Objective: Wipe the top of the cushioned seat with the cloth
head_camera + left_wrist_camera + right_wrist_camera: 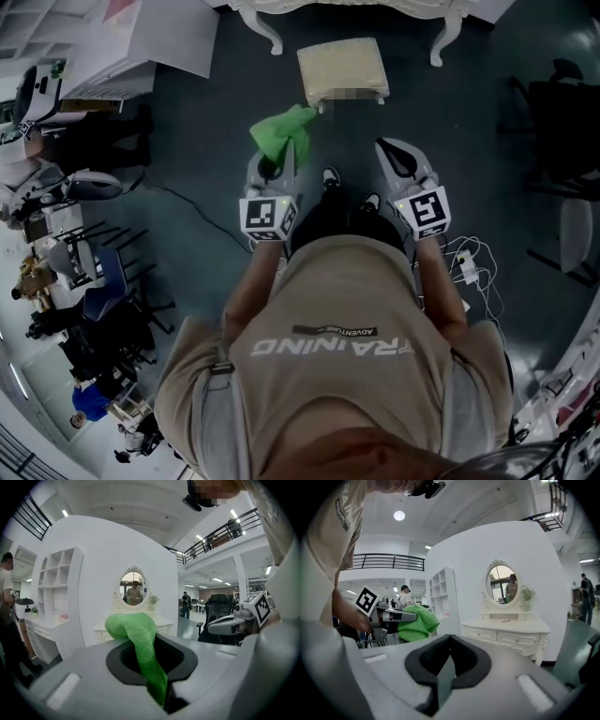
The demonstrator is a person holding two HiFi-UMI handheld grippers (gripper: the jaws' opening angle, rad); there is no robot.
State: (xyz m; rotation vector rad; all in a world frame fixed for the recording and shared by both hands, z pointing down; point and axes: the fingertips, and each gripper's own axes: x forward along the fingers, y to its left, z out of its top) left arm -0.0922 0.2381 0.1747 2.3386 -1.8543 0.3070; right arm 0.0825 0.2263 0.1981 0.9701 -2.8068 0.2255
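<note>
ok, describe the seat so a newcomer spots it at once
Start at the white dressing table with the oval mirror. On the dark floor right in front of it stands the cushioned seat, a small square stool. Its beige padded top is the only pale cushion there, just past the green cloth.

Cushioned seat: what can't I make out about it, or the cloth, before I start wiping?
- Cushioned seat: seen in the head view only, small. Any dirt on top is too small to tell, and a mosaic patch covers its near edge.
- Both gripper views look above it, at the dressing table.
- Left claw tips: head view, covered by the cloth it grips.
</note>
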